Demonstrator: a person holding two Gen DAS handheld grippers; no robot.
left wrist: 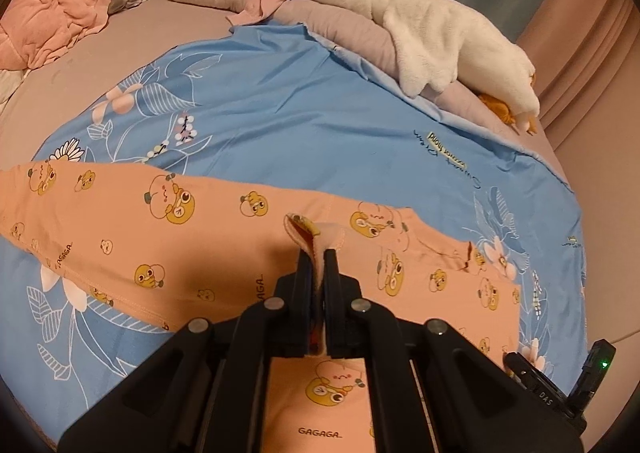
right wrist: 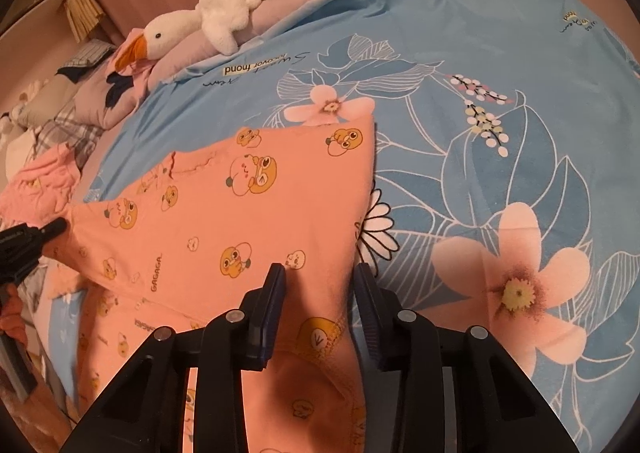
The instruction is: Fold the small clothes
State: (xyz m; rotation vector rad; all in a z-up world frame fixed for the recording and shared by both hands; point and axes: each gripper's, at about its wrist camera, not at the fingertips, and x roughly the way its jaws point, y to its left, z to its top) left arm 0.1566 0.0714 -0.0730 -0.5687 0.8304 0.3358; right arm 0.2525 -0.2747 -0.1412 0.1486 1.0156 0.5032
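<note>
Your left gripper [left wrist: 318,253] tilts steeply down with its jaws clamped on a pinched fold of the peach cartoon-print garment [left wrist: 168,229], which lies spread across the blue floral sheet [left wrist: 288,121]. Your right gripper [right wrist: 320,273] angles down too, its jaws apart astride the garment's hemmed edge, pads not pressing. Beyond lies a white plush goose [left wrist: 432,33].

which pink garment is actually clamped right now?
The printed peach pajama piece spread on the blue sheet; the left gripper pinches its edge. The quilted pink one lies crumpled near the pillows, untouched.
</note>
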